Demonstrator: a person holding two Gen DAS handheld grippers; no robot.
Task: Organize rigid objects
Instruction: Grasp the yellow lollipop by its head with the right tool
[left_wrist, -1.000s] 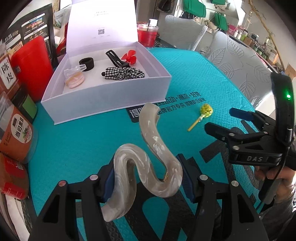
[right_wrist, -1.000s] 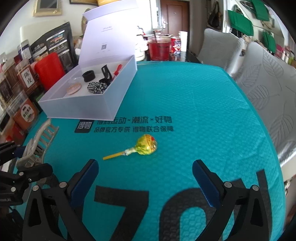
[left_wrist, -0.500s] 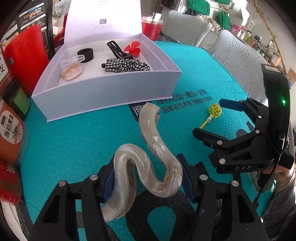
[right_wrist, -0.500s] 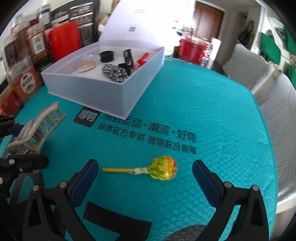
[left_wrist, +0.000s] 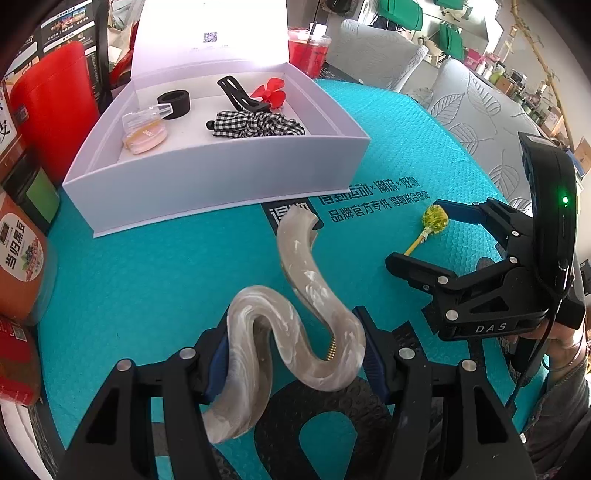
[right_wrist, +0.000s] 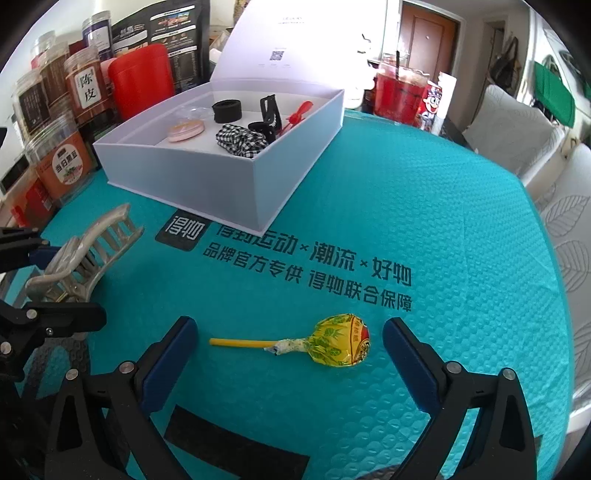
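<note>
Closest in, the left gripper (left_wrist: 291, 354) has its fingers clenched on a marbled hair claw (left_wrist: 291, 325), lifted off the teal desk (left_wrist: 147, 273). Over at 3 o'clock in the left wrist view, the right gripper (right_wrist: 290, 354) is spread wide with the lollipop (right_wrist: 340, 345) lying between its fingers, not pinched yet. Further back at 12 o'clock sits the open white box (left_wrist: 221, 177), already holding a checked scrunchie (left_wrist: 255, 123), black ring (left_wrist: 173, 103), black clip, red flower and a pink compact. I'd say two items left.
</note>
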